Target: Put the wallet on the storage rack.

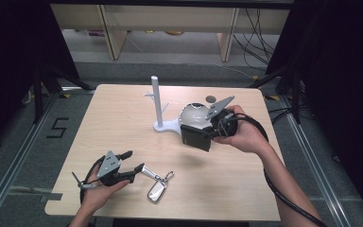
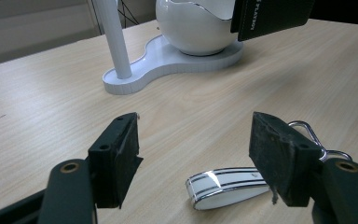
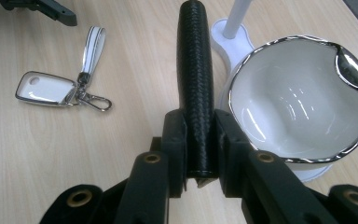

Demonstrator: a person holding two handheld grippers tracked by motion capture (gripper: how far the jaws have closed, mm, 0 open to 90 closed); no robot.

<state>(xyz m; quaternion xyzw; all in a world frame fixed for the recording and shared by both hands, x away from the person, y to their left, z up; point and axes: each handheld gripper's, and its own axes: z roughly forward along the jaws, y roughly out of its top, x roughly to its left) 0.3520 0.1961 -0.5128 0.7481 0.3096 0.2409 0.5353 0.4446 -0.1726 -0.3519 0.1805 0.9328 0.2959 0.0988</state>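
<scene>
Claw R (image 3: pixel 199 154) w/ black woven-textured wallet (image 3: pixel 195 70), edge-on, upright.

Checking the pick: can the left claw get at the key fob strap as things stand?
Probably yes. The left claw is open, and the white strap lies flat on the table between its jaws, nothing over it. The right claw holds the black wallet well away.

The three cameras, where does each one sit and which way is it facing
High view: above the person's side, looking forward and down on the table; both forearms, left gripper, right gripper.
Left gripper view: along open jaws toward the key fob and stand.
Right gripper view: down past the clamped wallet beside the bowl.
All share the stand.
</scene>
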